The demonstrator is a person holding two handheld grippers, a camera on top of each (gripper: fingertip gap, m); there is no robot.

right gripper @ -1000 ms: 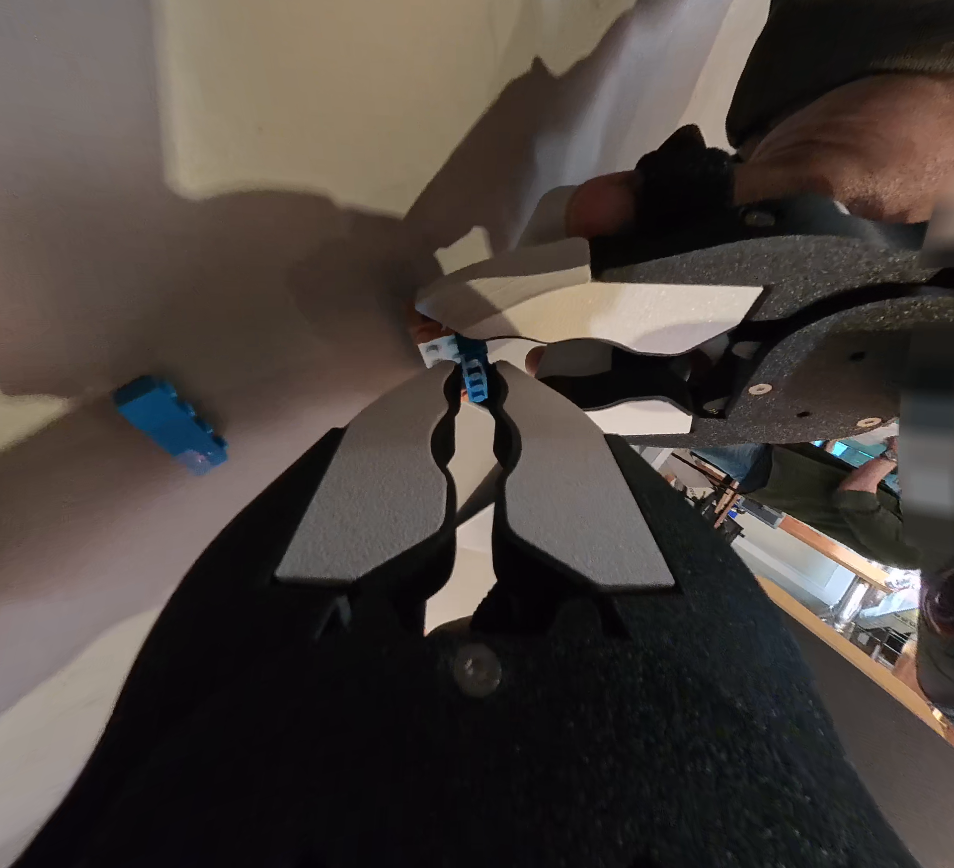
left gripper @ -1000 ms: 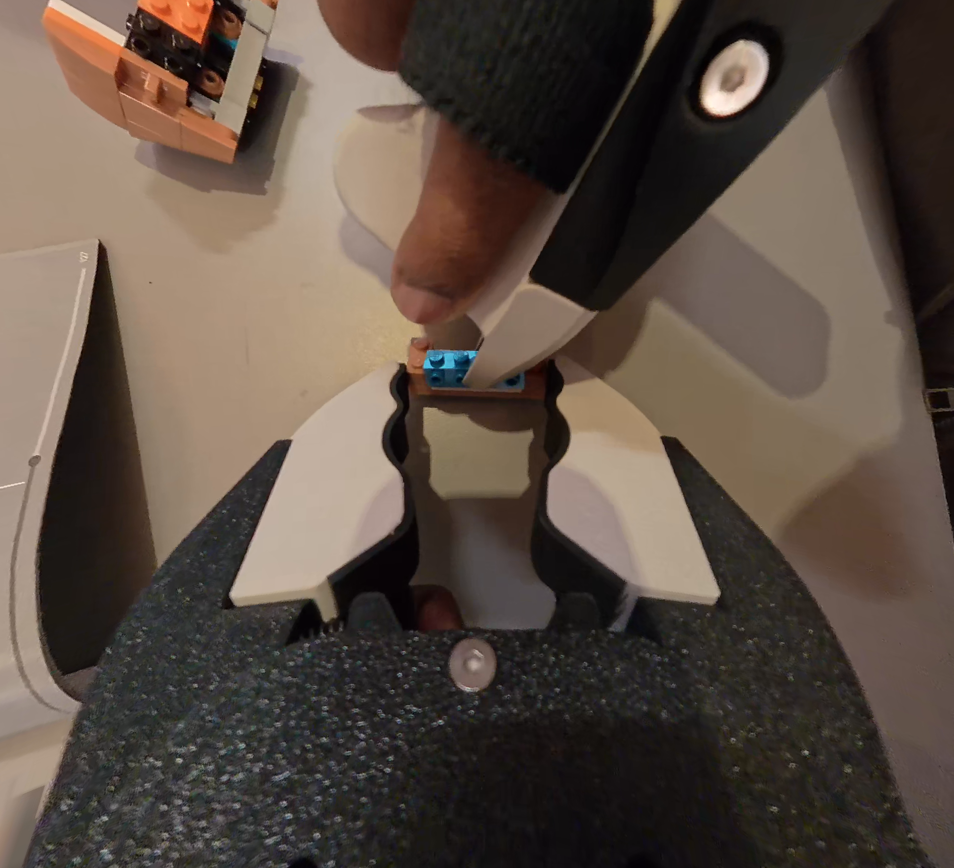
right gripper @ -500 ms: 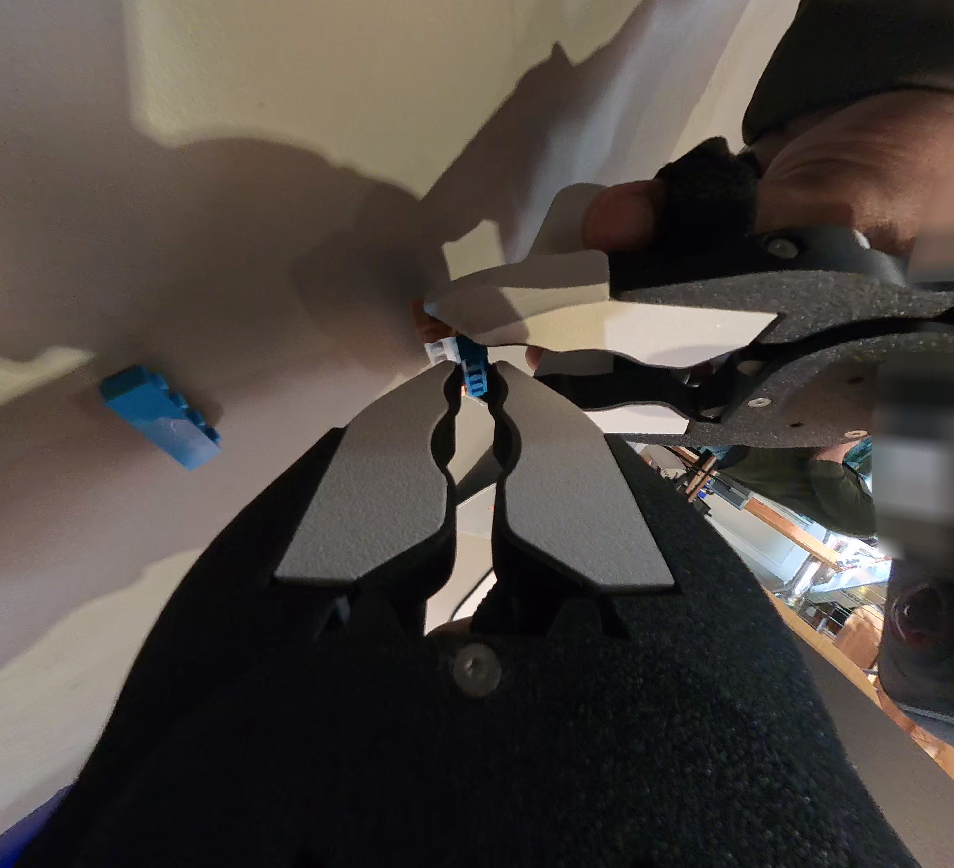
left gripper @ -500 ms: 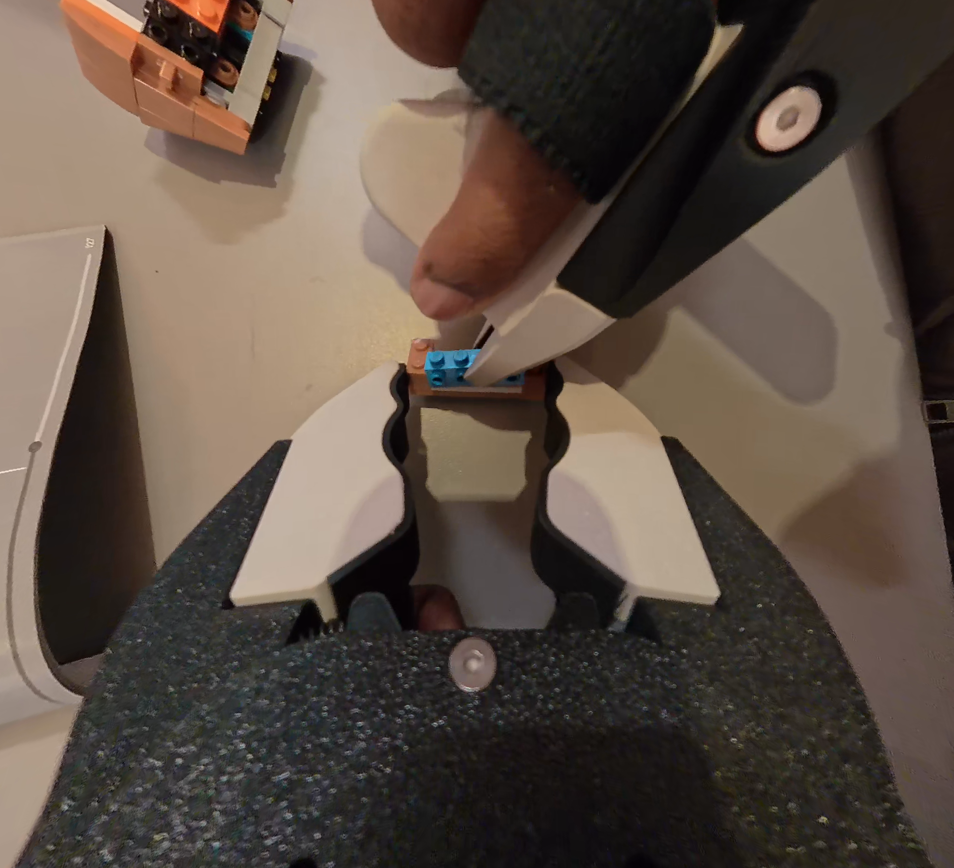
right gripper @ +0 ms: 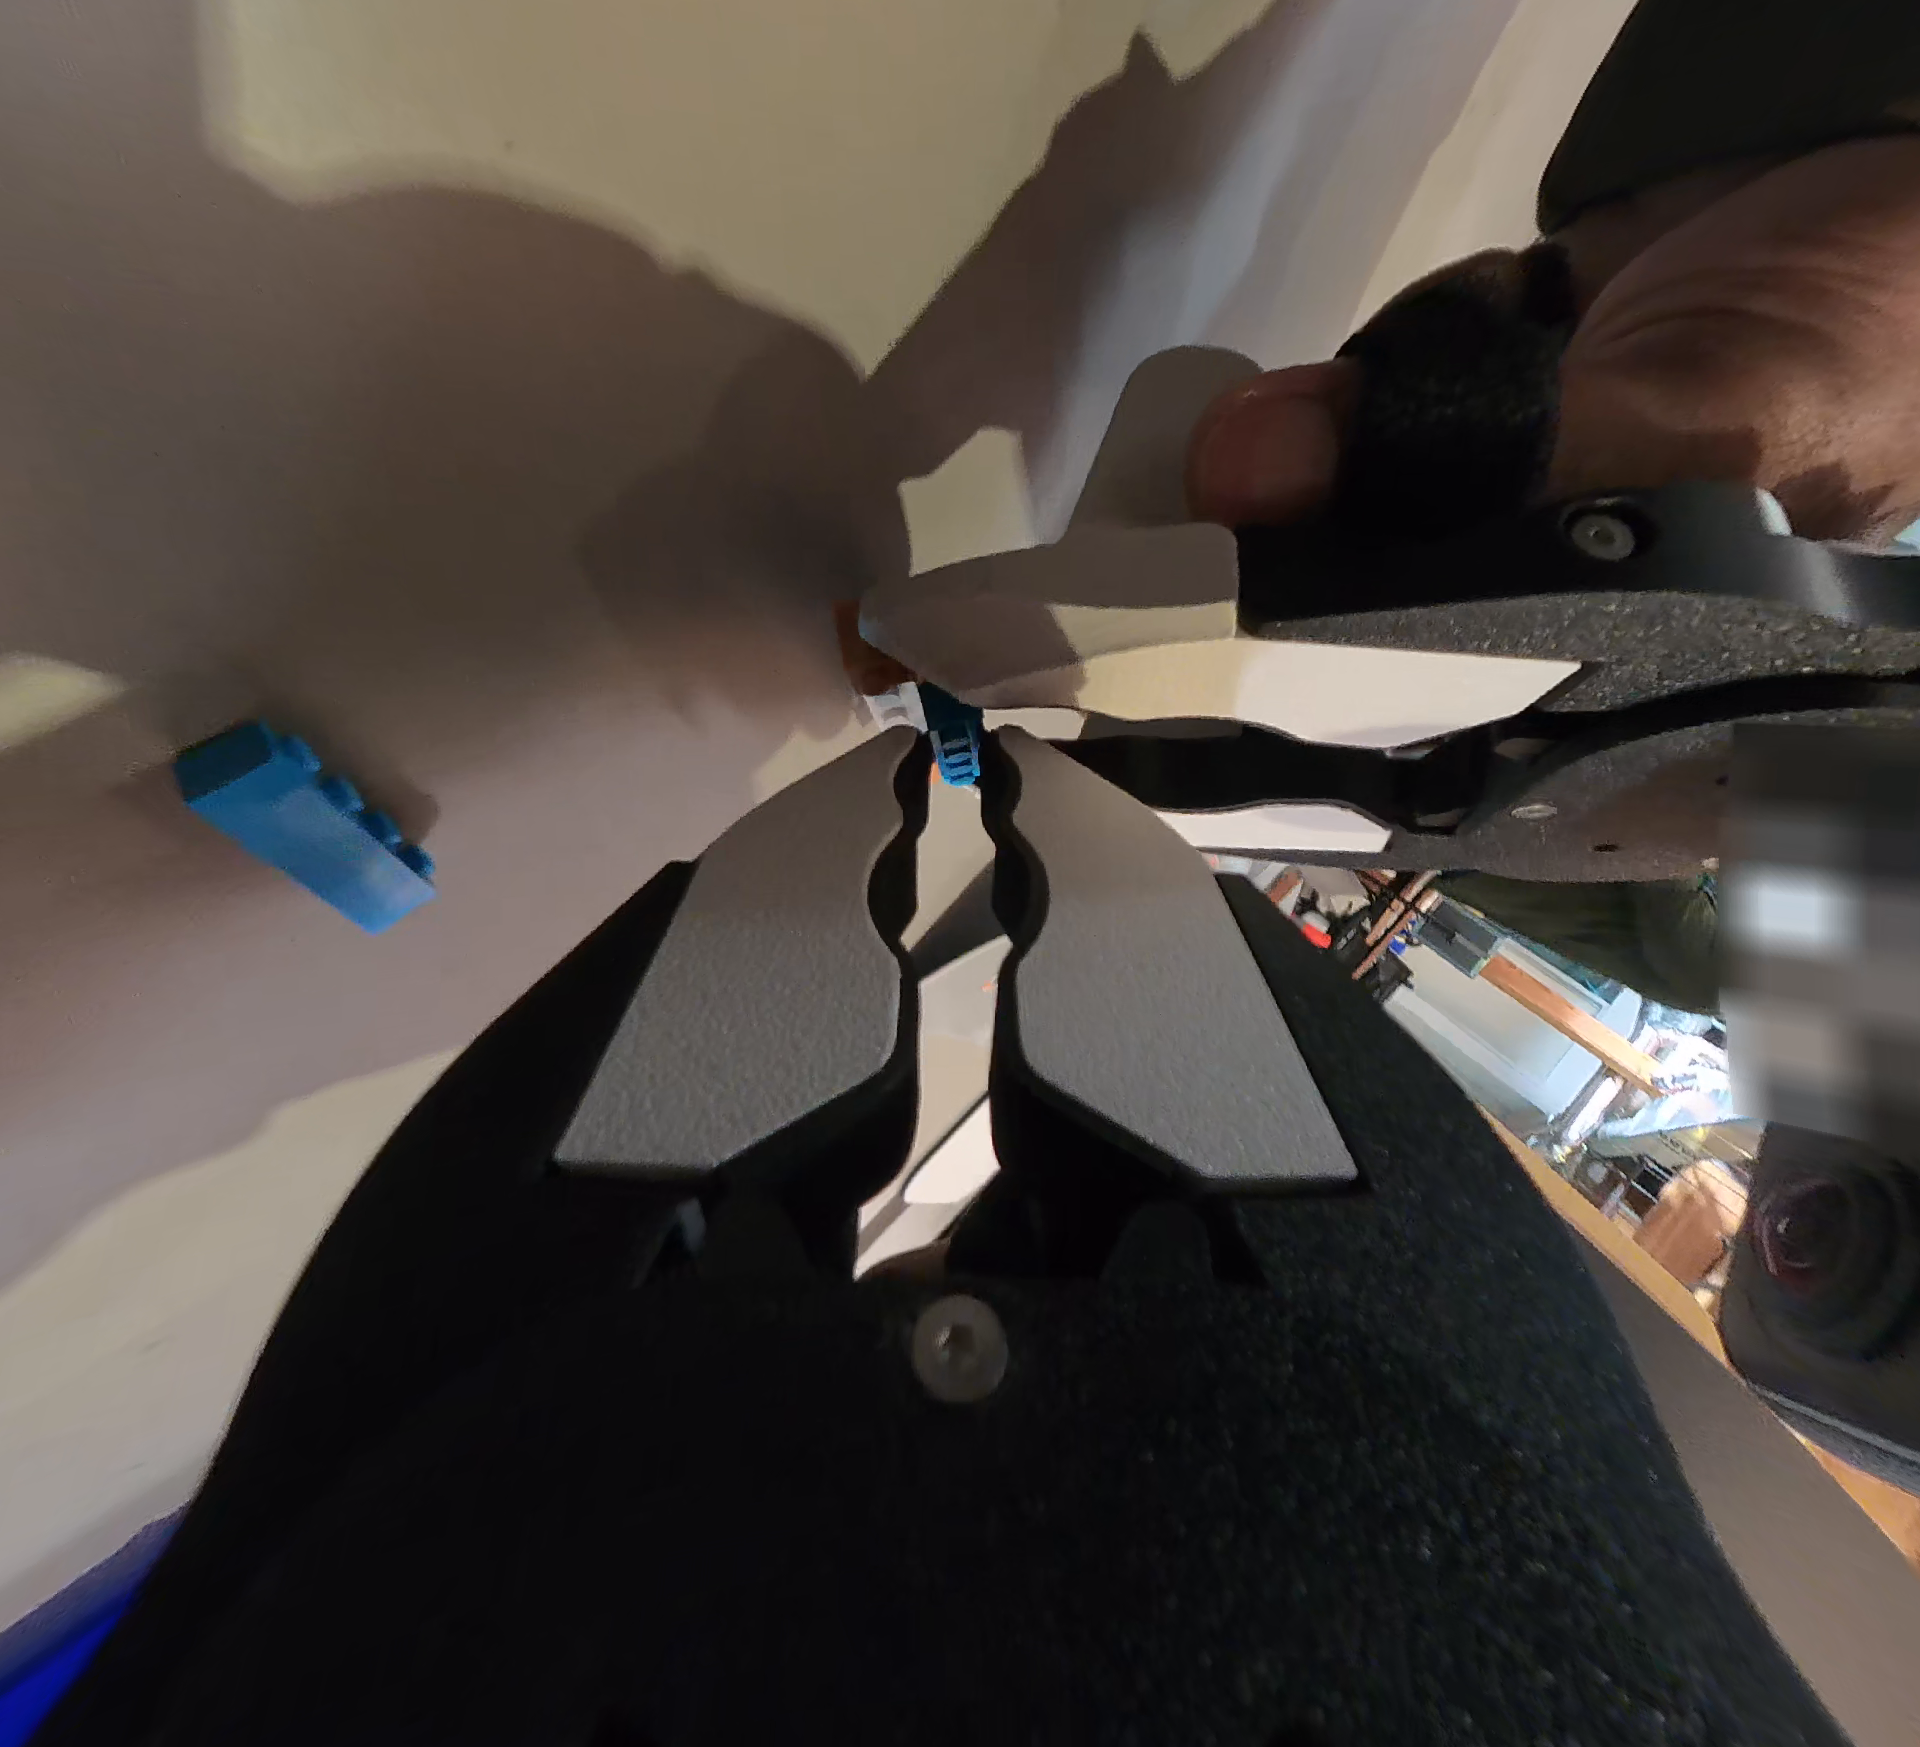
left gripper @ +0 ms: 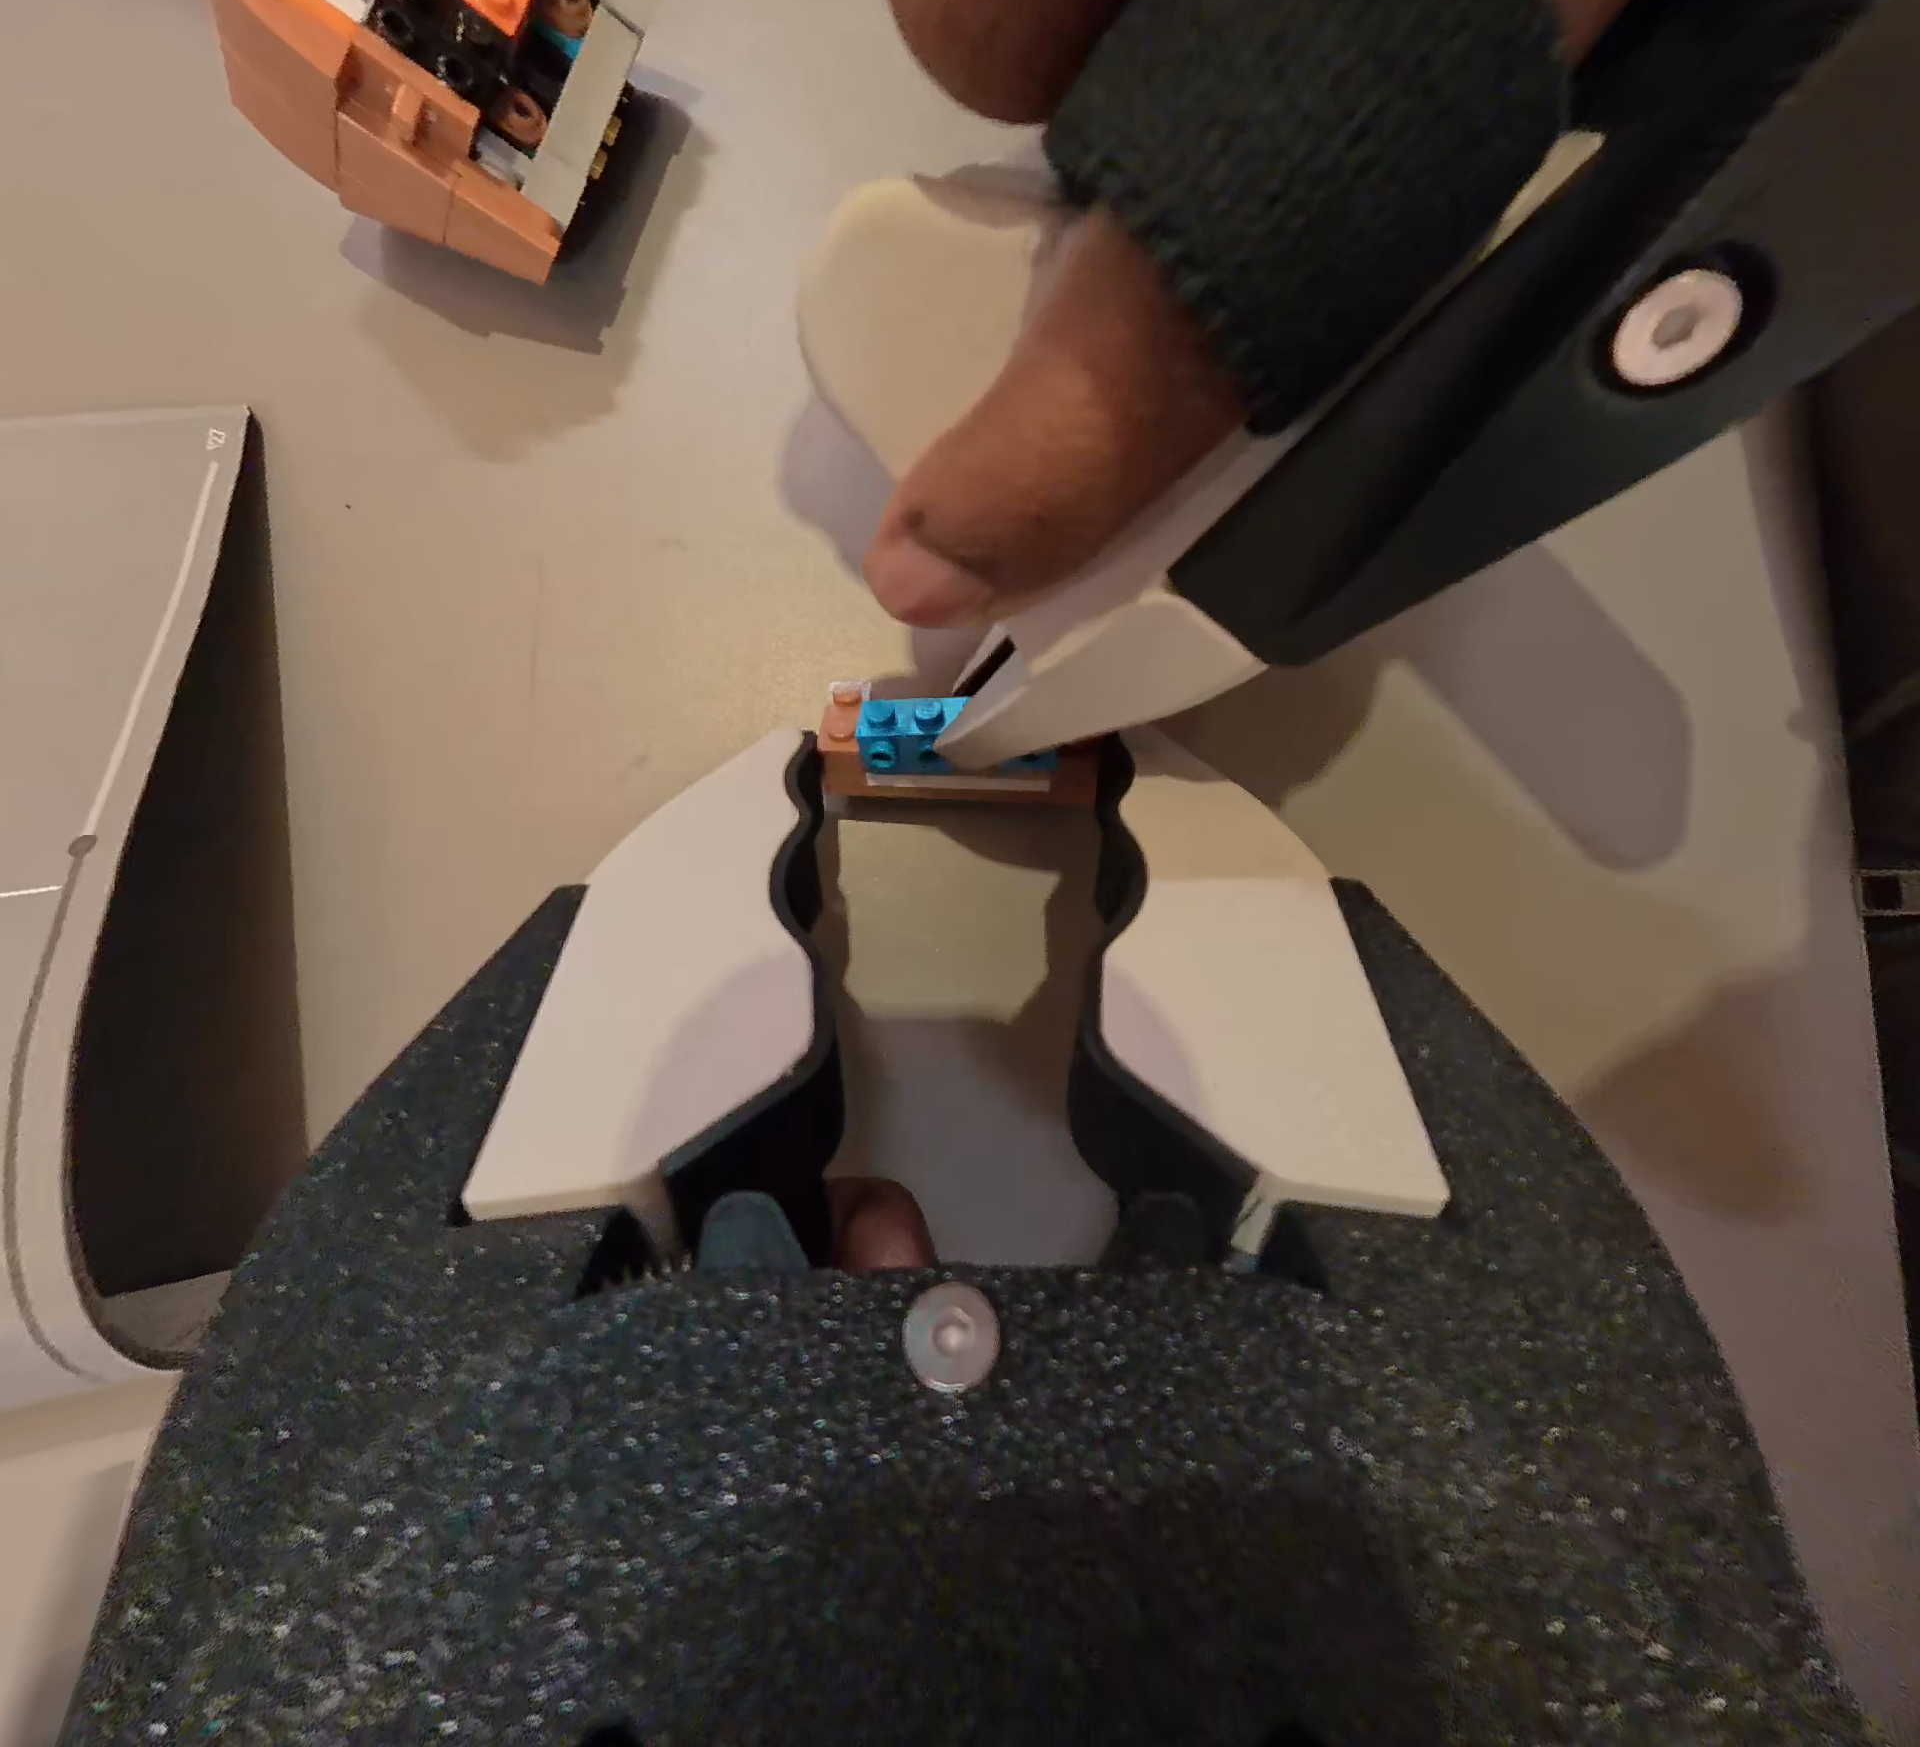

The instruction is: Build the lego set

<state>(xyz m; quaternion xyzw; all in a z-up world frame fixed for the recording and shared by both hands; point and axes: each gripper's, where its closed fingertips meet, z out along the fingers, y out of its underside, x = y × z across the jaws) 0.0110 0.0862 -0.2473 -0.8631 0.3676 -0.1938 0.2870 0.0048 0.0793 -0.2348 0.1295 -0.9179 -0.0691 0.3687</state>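
The left tool [left gripper: 958, 767] grips with its 2 fingers apart. The right tool [right gripper: 951, 741] is nearly closed, tips meeting the left tool's.

Right half of the small blue brick [left gripper: 914, 729] behind the right claw's [left gripper: 982, 733] fingertips.

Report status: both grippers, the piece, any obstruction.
Left gripper shut on brown plate. Right gripper shut on small blue brick, pressed on the plate. Nothing in the way; orange sub-build sits apart.
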